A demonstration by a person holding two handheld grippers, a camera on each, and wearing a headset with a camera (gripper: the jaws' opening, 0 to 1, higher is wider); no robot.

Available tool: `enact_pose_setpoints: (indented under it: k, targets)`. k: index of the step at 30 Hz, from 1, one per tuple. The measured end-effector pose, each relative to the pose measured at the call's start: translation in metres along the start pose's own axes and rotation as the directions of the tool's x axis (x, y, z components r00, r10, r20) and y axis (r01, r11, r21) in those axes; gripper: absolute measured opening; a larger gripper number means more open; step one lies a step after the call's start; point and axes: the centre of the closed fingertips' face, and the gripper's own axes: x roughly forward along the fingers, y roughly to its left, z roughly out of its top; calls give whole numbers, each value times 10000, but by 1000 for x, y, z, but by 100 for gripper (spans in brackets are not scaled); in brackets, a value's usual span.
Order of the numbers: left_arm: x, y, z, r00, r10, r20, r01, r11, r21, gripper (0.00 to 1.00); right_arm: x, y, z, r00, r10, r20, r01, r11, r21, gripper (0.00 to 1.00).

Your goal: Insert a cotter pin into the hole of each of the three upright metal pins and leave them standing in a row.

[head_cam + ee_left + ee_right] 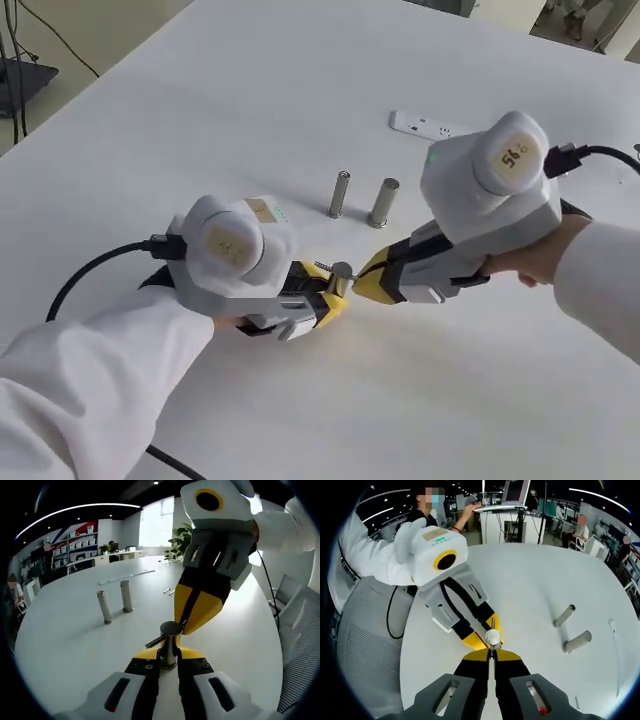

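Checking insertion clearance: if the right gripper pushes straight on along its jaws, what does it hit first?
Probably the metal pin held upright in the left gripper. The right gripper sits tip-first at its head, with the cotter pin poking through it. The remaining gap is unclear.

The first metal pin (339, 193) and the second metal pin (383, 202) are grey steel cylinders with flat round tops. They stand upright side by side on the white table, close together but not touching. The third metal pin (342, 272) is nearer the person and upright too, clamped low down between the left gripper's (169, 656) yellow jaw tips. A thin dark cotter pin (154, 642) juts sideways from just under its head, and on the opposite side the right gripper's (184, 628) closed tips meet the pin.
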Motion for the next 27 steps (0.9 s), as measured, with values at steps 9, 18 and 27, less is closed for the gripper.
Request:
enact_pose_setpoints:
  k: [9, 18, 27]
  targets:
    - [0, 0, -1, 10000, -92, 37, 93, 9999, -105, 11, -3, 2, 8, 9999, -72, 101, 78, 9986, -527, 0]
    - [1, -1, 0, 9999, -144, 62, 146, 9994, -301, 12, -12, 8, 15, 9992, -110, 396, 145, 9958, -904, 15]
    - [0, -2, 1, 9999, -128, 9, 128, 9994, -326, 12, -23, 3, 10, 9981, -289, 537, 321, 9977, -594, 1]
